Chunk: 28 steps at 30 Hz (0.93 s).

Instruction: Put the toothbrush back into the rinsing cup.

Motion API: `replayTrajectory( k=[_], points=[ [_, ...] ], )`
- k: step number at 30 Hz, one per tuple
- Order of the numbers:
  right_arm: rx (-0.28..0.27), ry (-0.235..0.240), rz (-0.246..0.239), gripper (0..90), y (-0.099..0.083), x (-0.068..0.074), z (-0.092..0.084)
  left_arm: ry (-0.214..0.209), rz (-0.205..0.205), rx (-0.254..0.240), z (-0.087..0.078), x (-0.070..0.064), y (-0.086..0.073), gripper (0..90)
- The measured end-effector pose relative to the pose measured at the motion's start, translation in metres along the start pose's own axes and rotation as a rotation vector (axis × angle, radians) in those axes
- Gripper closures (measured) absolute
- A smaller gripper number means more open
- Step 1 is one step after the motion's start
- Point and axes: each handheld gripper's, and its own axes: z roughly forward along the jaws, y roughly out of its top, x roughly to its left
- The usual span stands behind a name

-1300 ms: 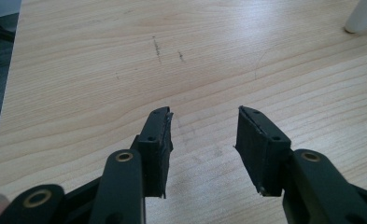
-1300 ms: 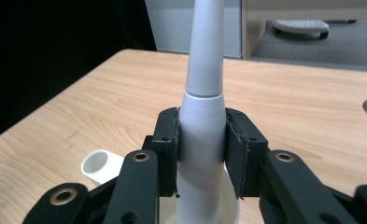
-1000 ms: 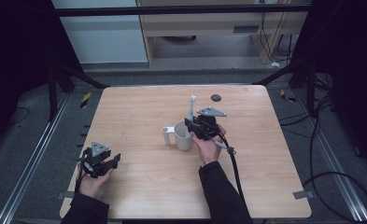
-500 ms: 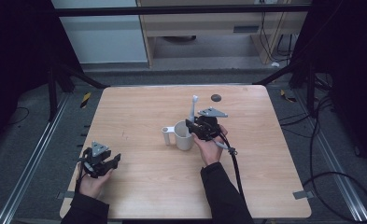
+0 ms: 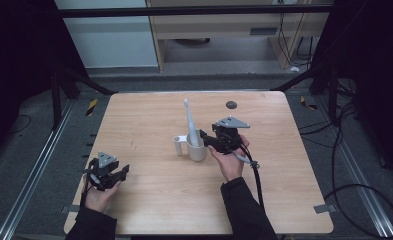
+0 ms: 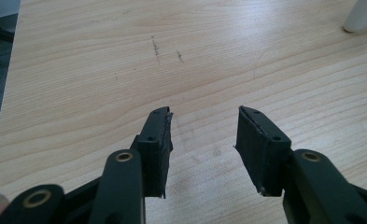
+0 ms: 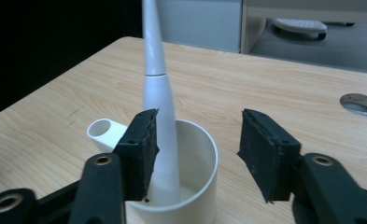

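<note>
1. Near the table's (image 5: 149, 200) left front corner, the left gripper (image 5: 115, 176) rests low in the person's left hand (image 5: 98, 195). Its jaws stand apart with only bare wood between them, as the left gripper view (image 6: 203, 126) shows.
2. Farther in, about the middle of the table, stands a white cup (image 5: 197, 150) with a short side tube (image 5: 179, 145) on its left.
3. A white electric toothbrush (image 5: 190, 125) stands in the cup, leaning slightly, head up toward the far side.
4. Just right of the cup, the right gripper (image 5: 207, 139) is held by the person's right hand (image 5: 230, 161). Its jaws have just been opening. In the right gripper view (image 7: 197, 140) they stand wide, over the cup's near rim (image 7: 181, 207). The toothbrush handle (image 7: 161, 121) rises just beside the left pad; neither pad presses on it.
5. Near the far edge, right of centre, a dark round hole (image 5: 231, 104) sits in the tabletop.
</note>
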Motion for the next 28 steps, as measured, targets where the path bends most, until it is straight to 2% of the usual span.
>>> replayTrajectory(
  k=[3, 9, 16, 20, 28],
  points=[
    [-0.014, 0.001, -0.001, 39.2, -0.002, -0.001, -0.013, -0.001, 0.000, 0.001, 0.000, 0.000, 0.000, 53.8],
    [-0.006, -0.002, -0.030, 30.8, -0.011, -0.008, -0.041, -0.001, 0.001, 0.002, 0.000, -0.001, 0.000, 53.6],
    [0.027, -0.025, -0.043, 26.6, -0.027, -0.018, -0.068, -0.004, -0.003, 0.000, -0.001, -0.001, 0.000, 52.7],
    [0.057, -0.052, -0.043, 25.7, -0.043, -0.030, -0.081, -0.009, -0.004, 0.001, 0.000, -0.001, 0.000, 51.8],
    [0.139, -0.139, -0.028, 23.2, -0.072, -0.060, -0.102, -0.017, -0.004, 0.002, 0.000, 0.000, 0.000, 49.8]
  ],
)
